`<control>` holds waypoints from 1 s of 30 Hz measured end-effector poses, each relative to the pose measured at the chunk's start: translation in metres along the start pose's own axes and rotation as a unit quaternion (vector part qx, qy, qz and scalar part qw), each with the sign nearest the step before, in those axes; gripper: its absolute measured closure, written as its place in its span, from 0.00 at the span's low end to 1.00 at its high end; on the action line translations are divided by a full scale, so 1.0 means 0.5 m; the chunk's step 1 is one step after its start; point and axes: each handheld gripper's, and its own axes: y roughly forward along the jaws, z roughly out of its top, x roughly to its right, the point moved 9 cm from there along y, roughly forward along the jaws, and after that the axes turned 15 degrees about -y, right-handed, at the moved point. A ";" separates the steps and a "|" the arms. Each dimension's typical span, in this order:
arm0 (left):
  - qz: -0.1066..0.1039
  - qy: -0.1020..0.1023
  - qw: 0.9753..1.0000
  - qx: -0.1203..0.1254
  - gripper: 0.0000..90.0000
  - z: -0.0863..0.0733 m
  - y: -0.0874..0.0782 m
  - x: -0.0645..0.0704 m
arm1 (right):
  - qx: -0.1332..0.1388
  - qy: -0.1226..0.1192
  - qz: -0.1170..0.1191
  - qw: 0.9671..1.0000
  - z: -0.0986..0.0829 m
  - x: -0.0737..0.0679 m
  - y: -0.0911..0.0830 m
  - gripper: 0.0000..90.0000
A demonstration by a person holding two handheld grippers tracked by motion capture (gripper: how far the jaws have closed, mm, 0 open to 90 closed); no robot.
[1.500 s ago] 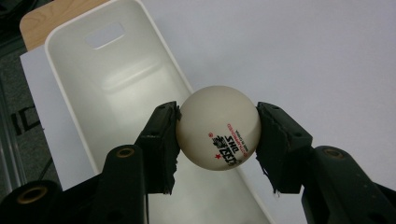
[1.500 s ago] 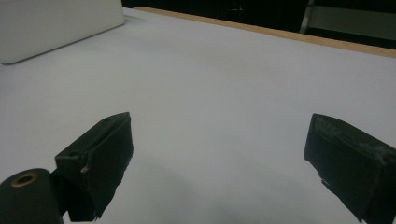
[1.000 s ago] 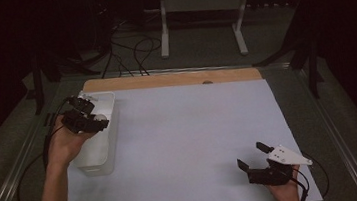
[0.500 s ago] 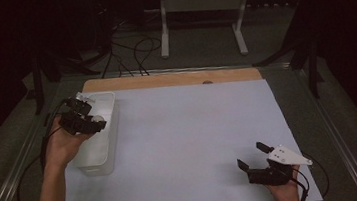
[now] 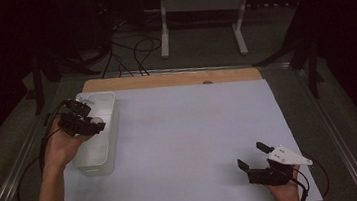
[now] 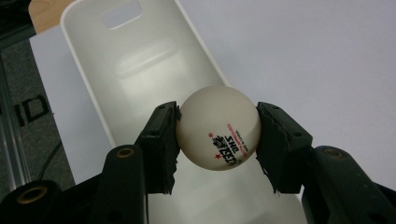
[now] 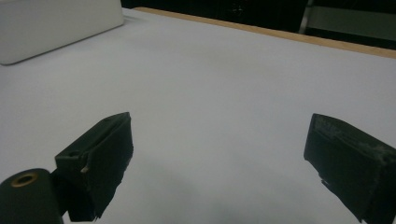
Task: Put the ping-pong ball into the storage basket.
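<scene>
Holding: the left gripper point(image 6: 217, 135) has its two black jaws closed on a white ball point(image 6: 218, 127), one jaw on each side of it.
Around the jaws: a white tray point(image 6: 116, 70) lies under and beyond the left jaws; its inside is bare and shiny, and a slot handle is cut in its far end wall.
Beside the jaws: a pale sheet point(image 5: 195, 139) covers the table, and it shows to the right of the left jaws, just beside the long wall of the tray.
In the way: I see nothing between the ball and the floor of the tray; if the ball touches the tray I cannot tell.
Ball: round, matt, cream-white, with small red and black print and a red star on the side that faces the camera.
Right gripper: the right gripper point(image 7: 219, 158) has its jaws wide apart, with only the pale sheet between them.
Far from the right jaws: the tray point(image 7: 56, 28) stands ahead and to the left, and a wooden edge point(image 7: 261, 30) runs across behind the sheet.
Hands: in the high view the left hand point(image 5: 63, 143) is at the tray, and the right gripper point(image 5: 253, 157) is well apart, near the close right corner.
</scene>
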 end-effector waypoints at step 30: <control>-0.002 -0.003 1.000 -0.013 0.55 -0.031 0.014 -0.025 | -0.002 -0.002 0.002 1.000 0.000 -0.002 0.002 0.08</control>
